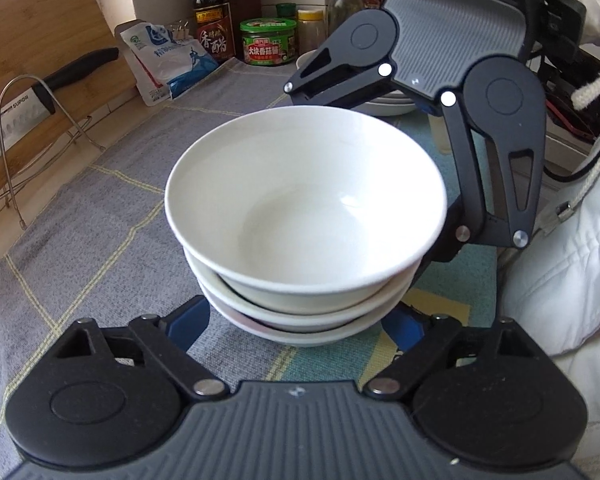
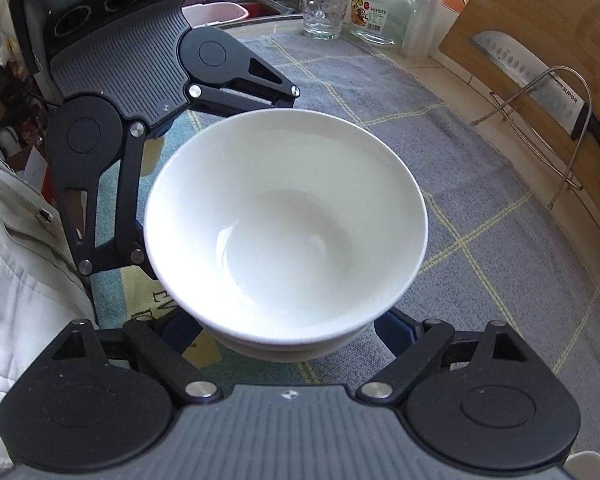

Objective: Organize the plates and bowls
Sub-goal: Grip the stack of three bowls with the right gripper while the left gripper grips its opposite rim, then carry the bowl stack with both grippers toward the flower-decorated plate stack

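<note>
A stack of three white bowls [image 1: 306,200] [image 2: 286,216] stands on the grey checked cloth [image 1: 100,220]. My left gripper [image 1: 296,316] straddles the lower bowls from the near side, with a blue finger [image 1: 188,320] on each flank. My right gripper [image 2: 286,324] straddles the same stack from the opposite side, its blue fingers [image 2: 396,326] under the top bowl's rim. Each gripper also shows in the other's view, the right gripper [image 1: 368,172] and the left gripper [image 2: 216,176]. All the pads are hidden under the rims, so contact cannot be judged.
A wooden board [image 1: 40,40] [image 2: 540,40] leans at the cloth's edge with a knife [image 1: 20,120] in a wire rack [image 2: 548,120]. Bottles, a jar [image 1: 268,42] and a bag [image 1: 168,60] stand behind, near some plates [image 1: 392,106]. A glass [image 2: 324,8] stands by a sink. White clothing [image 1: 560,260] is close.
</note>
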A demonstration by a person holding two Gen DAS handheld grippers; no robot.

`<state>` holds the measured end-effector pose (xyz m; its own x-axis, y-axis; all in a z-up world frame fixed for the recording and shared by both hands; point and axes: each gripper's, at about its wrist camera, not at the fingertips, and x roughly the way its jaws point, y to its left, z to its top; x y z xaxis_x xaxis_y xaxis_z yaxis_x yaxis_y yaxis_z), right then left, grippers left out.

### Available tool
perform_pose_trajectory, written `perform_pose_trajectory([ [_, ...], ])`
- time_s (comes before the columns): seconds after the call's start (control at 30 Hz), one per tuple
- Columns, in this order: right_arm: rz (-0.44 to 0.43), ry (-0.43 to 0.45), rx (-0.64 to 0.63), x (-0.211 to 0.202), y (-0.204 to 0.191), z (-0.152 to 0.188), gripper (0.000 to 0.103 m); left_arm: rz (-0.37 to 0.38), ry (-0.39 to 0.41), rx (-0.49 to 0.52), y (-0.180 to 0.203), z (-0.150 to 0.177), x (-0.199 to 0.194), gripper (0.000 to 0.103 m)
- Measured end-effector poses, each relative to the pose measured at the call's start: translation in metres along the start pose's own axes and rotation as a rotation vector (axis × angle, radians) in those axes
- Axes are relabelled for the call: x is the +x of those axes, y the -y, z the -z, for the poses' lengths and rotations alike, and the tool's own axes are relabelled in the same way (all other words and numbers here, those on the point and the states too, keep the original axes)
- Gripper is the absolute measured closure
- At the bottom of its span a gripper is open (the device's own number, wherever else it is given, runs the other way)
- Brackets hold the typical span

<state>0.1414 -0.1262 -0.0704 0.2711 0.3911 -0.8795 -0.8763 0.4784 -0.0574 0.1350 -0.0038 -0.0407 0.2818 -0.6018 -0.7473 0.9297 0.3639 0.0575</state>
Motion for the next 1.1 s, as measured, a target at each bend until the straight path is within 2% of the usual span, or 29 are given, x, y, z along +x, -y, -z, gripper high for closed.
perform_pose_trajectory([
  [0.27,-0.017,-0.005,-0.008,0.002,0.001,-0.001,0.009,0.012,-0.001,0.027,0.0,-0.003,-0.003,0.012],
  [0.73,-0.038,-0.013,0.02,0.001,0.005,-0.002,0.01,0.095,0.0,0.105,-0.01,-0.009,-0.001,0.012],
  [1.1,-0.058,-0.02,0.031,0.002,0.007,-0.002,0.011,0.126,0.006,0.109,-0.014,-0.007,0.0,0.014],
])
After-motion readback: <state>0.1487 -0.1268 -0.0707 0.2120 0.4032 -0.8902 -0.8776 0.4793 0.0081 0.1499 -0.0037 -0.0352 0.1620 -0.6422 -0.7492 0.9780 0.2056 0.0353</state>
